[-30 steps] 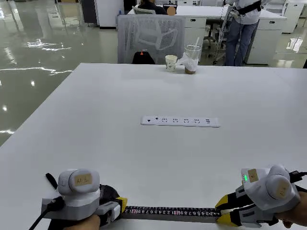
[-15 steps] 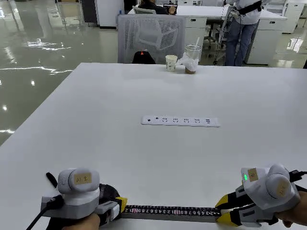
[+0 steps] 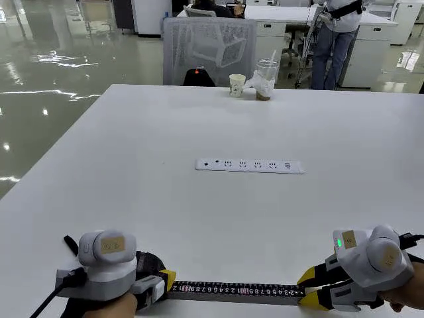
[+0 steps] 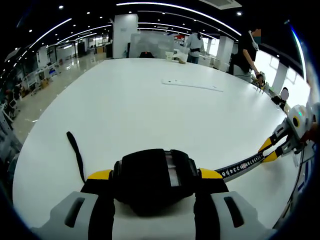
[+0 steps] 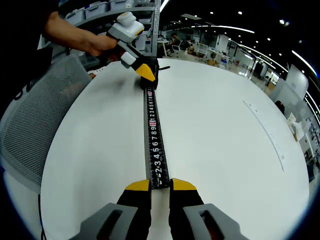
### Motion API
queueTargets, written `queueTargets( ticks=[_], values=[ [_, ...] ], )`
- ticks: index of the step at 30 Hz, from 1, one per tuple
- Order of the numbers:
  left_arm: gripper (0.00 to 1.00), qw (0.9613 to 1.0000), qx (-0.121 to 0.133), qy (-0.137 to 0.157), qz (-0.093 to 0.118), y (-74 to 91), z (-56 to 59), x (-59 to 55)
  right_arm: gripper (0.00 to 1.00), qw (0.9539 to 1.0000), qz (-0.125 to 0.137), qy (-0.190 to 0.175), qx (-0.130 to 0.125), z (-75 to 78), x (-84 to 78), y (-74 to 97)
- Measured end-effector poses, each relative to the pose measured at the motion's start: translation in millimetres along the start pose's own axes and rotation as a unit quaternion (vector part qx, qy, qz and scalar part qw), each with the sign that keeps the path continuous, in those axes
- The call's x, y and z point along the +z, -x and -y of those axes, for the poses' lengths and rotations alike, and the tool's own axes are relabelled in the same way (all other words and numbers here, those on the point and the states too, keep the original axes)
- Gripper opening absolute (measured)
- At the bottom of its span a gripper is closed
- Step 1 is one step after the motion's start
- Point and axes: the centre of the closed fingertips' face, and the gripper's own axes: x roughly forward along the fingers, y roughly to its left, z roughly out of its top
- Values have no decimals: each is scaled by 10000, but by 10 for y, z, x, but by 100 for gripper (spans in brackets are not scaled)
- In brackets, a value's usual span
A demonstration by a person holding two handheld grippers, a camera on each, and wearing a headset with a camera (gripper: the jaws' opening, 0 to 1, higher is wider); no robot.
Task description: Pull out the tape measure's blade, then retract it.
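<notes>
Pale grey left claw [image 4: 155,175] and right claw [image 5: 160,185], yellow-tipped; black cable [image 3: 46,303] on the left, green light [image 3: 340,244] on the right.

**Digits on the blade, scribbled stickers on the grippers**

In the right gripper view, the blade [image 5: 154,145] carries white digits on black: 2 to 9 run from the near end to the far end, then comes a red mark. The digits past it are too small to read. In the head view the same scale [image 3: 235,291] shows as a row of single digits. A tan sticker [image 3: 112,244] on the left gripper [image 3: 165,283] and a second tan sticker [image 3: 349,240] on the right gripper [image 3: 307,290] bear handwriting that cannot be read.
</notes>
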Motion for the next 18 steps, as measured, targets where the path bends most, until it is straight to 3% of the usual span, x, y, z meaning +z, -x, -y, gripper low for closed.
queueTargets(
  ticks=[18],
  values=[
    [59, 10000, -57, -30, -17, 7, 4, -13, 9, 10000, 13, -16, 21, -13, 12, -8]
  ],
)
